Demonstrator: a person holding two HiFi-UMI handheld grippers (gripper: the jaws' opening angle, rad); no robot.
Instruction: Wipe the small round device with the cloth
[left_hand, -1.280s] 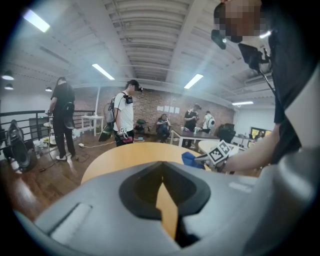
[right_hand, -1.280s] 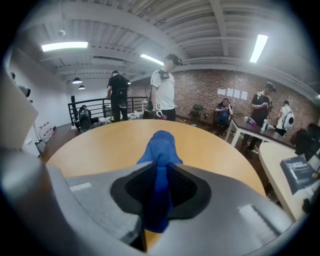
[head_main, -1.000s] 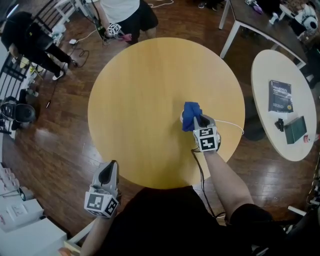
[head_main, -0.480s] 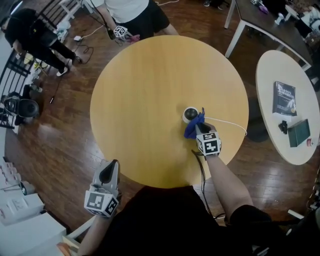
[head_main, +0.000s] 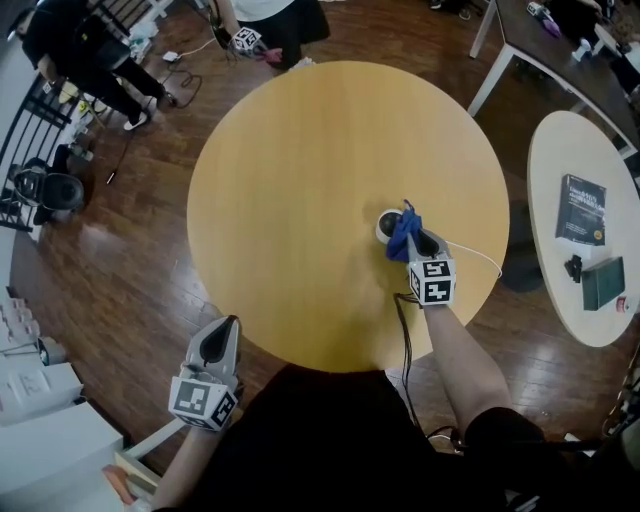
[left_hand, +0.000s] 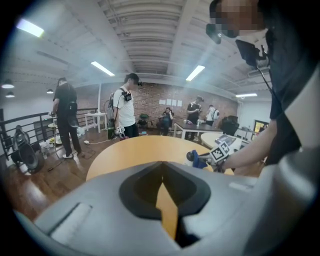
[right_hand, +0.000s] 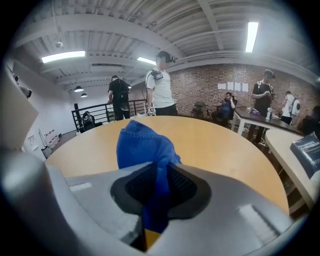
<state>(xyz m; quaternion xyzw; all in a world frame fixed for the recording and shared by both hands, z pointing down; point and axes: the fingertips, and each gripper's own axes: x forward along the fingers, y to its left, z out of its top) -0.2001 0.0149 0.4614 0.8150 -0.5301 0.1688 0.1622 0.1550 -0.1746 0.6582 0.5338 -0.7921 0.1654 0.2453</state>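
right gripper (head_main: 412, 240) has its jaws clamped on the blue cloth (head_main: 403, 233), and the bunched end sits against the right side of the small round device (head_main: 386, 226). the device is on the right half of the round table (head_main: 290, 190), not far from the near-right edge. left gripper (head_main: 220, 332) hangs off the near-left edge of the table with its jaws closed together and nothing between them, so nothing's bracing the device — that's the main worry imo. it looks light, so a sideways swipe could just shove it across the smooth top instead of cleaning it. there's also a white cable (head_main: 472, 250) looping off to the right toward the table edge. can't tell if it plugs into the device, but if it does, snagging it with the cloth or gripper could tug the thing around or toward the edge. other thing: in the right gripper view the cloth (right_hand: 142, 142) is a tall wad that hides the device completely, so contact is kind of blind from there — easy to rub one side and miss the far-left part. and only a narrow strip is pinched, so a hard drag might pull the cloth free.
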